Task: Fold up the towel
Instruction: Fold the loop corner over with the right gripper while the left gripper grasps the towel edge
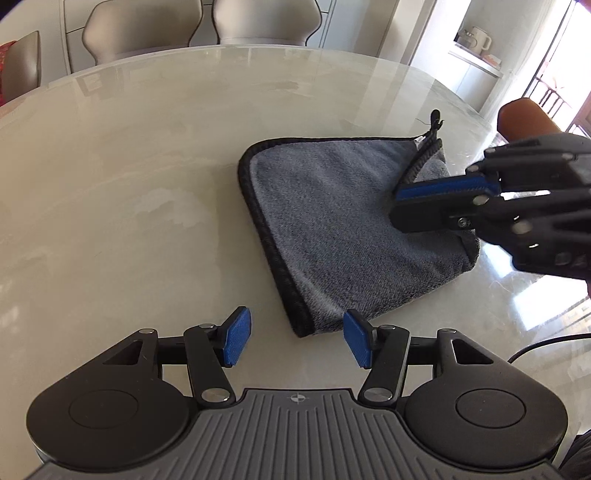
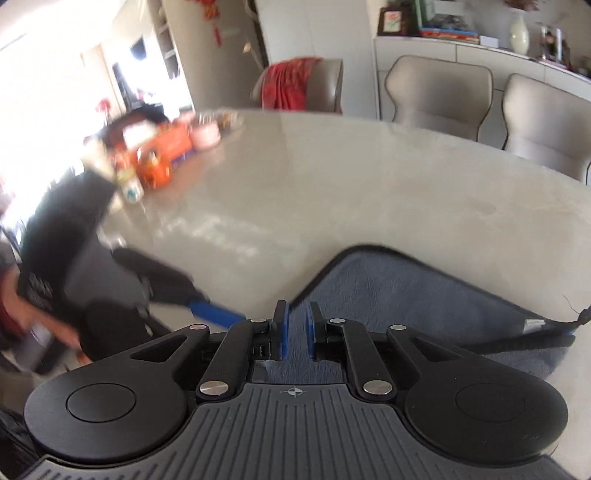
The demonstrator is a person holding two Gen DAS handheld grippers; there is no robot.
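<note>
A grey towel (image 1: 343, 225) with a black hem lies folded on the pale glossy table (image 1: 129, 166); a black hanging loop (image 1: 436, 122) sticks up at its far right corner. My left gripper (image 1: 297, 341) is open and empty, just short of the towel's near corner. My right gripper (image 1: 406, 201) hovers over the towel's right side; in its own view (image 2: 295, 328) the blue pads stand a narrow gap apart with nothing between them. The towel (image 2: 424, 295) lies below it, and my left gripper's blue pad (image 2: 216, 312) shows blurred at left.
Beige chairs (image 1: 258, 22) stand along the far table edge. Orange packages and jars (image 2: 162, 151) sit at the table's far left end in the right wrist view. A chair with a red cloth (image 2: 295, 83) stands behind. A black cable (image 1: 535, 347) runs at right.
</note>
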